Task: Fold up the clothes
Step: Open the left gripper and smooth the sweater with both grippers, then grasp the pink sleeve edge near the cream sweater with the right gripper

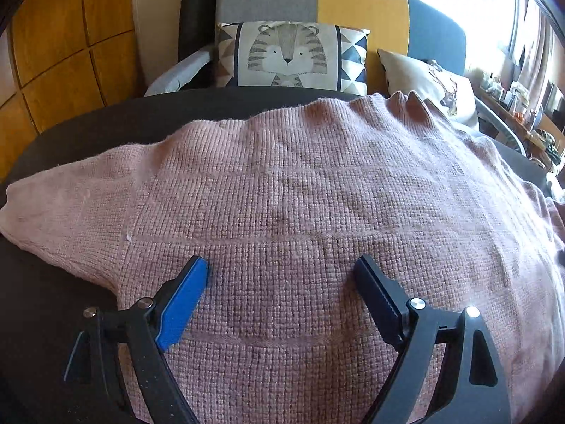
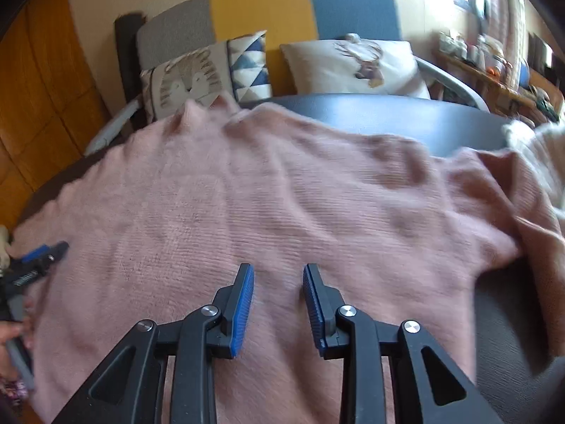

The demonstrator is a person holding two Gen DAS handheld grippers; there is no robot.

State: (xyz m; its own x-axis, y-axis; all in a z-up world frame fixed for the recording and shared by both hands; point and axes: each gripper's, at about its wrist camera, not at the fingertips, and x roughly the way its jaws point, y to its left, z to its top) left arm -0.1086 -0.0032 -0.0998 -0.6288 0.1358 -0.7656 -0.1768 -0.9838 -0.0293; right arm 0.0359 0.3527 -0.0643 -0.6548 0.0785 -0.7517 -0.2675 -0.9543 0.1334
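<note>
Lying spread flat on the dark worktop (image 1: pixel 106 116), one pink knitted sweater (image 1: pixel 300 194) stretches beneath and ahead of both tools. The left hand-held gripper (image 1: pixel 282 268) gapes wide and empty; the right hand-held gripper (image 2: pixel 279 272) stands narrowly parted, holding nothing.

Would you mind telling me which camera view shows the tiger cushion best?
The left wrist view: the tiger cushion sits sharp and face-on on the sofa beyond the pink sweater, its whole printed face clear. In the right wrist view the same cushion is tilted, blurred, and partly hidden by the sweater's raised edge.
</note>
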